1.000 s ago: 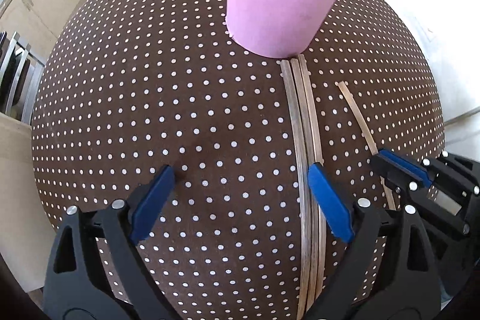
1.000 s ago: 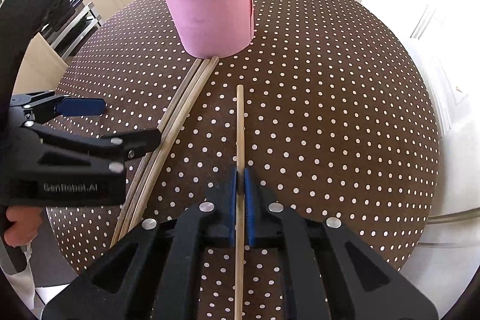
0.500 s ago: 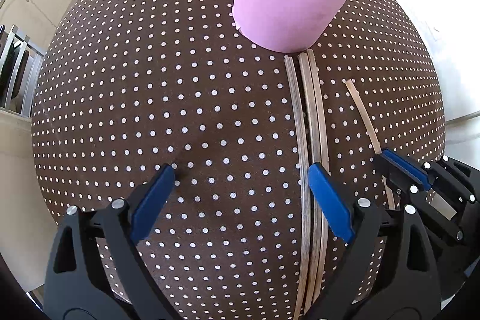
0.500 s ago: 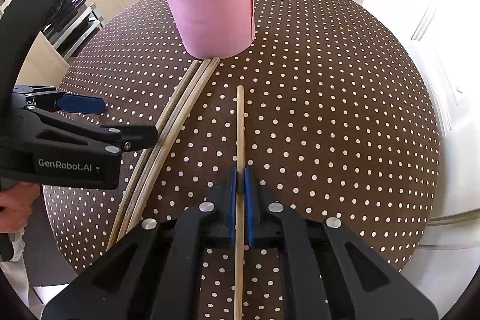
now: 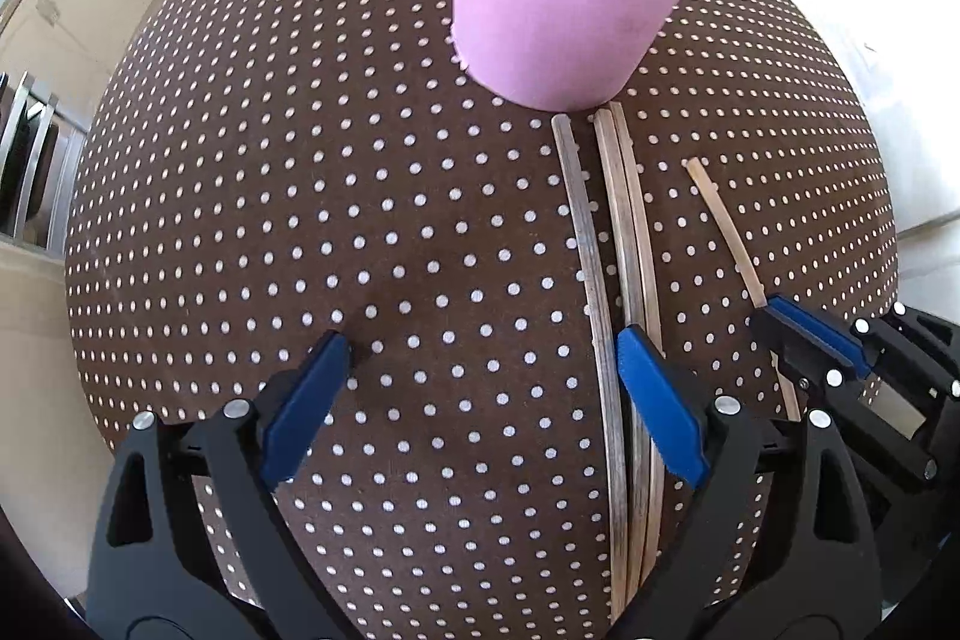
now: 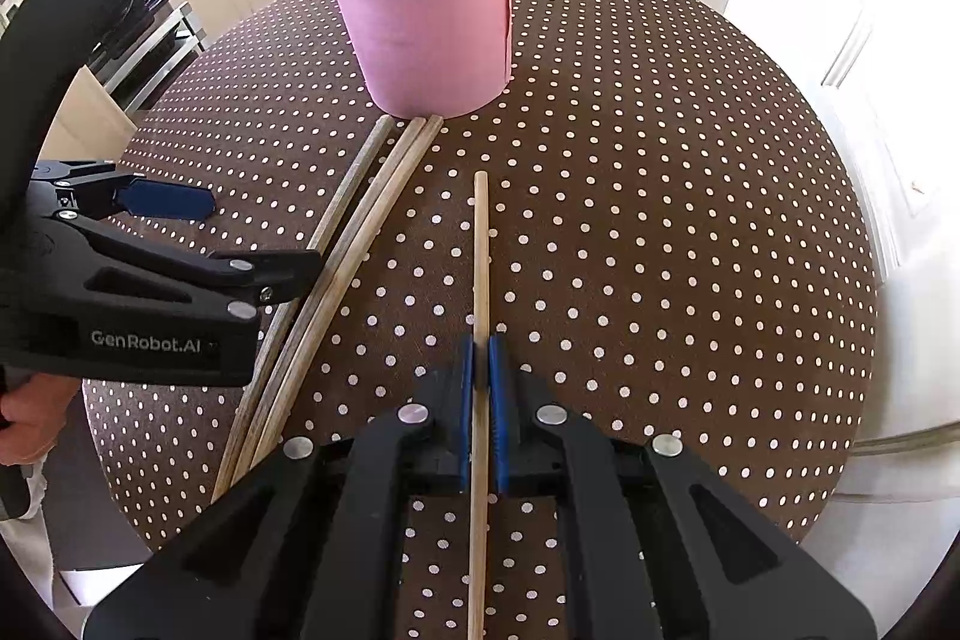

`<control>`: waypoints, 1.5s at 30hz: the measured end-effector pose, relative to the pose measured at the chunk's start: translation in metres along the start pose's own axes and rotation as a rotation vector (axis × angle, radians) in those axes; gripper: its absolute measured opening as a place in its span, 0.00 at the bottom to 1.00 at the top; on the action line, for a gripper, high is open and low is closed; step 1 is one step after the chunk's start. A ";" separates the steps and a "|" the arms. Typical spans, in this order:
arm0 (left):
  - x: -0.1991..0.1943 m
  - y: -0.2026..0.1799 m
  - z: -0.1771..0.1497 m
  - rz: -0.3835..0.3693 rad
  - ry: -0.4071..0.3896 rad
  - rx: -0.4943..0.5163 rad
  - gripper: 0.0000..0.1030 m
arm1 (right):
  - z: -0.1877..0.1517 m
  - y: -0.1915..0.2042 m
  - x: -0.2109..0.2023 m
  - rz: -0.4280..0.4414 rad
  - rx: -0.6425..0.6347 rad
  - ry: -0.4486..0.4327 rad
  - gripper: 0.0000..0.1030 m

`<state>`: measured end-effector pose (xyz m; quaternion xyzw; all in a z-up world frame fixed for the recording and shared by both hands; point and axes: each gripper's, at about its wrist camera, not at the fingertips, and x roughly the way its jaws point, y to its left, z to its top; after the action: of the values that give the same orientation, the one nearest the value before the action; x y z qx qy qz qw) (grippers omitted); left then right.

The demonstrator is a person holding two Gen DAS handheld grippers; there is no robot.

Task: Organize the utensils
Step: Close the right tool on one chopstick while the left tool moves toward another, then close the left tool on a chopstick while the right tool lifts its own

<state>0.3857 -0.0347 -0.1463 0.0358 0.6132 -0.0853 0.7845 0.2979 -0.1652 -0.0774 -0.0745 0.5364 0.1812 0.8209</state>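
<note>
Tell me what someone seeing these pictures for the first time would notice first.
Probably the tall pink cup at the far side of the dotted brown tablecloth, with wooden sticks poking out of its top. Next, the right gripper, shut on a single chopstick that points toward the cup. Left of it, three loose chopsticks lie beside the open left gripper.
</note>
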 end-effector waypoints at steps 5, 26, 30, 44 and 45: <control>-0.003 -0.002 -0.004 -0.008 -0.017 0.010 0.79 | 0.002 0.006 0.002 -0.014 -0.010 -0.002 0.04; -0.024 -0.040 -0.060 -0.042 -0.086 0.093 0.06 | 0.004 0.008 0.007 -0.018 -0.003 0.021 0.04; -0.030 -0.021 -0.069 -0.076 -0.108 0.080 0.06 | 0.008 -0.003 0.007 0.031 0.045 0.034 0.04; -0.093 0.061 -0.088 -0.177 -0.226 0.064 0.06 | 0.013 -0.036 -0.030 0.156 0.221 -0.130 0.04; -0.098 0.064 -0.090 -0.171 -0.237 0.064 0.06 | 0.013 -0.037 -0.035 0.155 0.226 -0.147 0.04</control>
<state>0.2881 0.0512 -0.0770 -0.0017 0.5139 -0.1748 0.8399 0.3102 -0.2025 -0.0434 0.0733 0.4959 0.1874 0.8448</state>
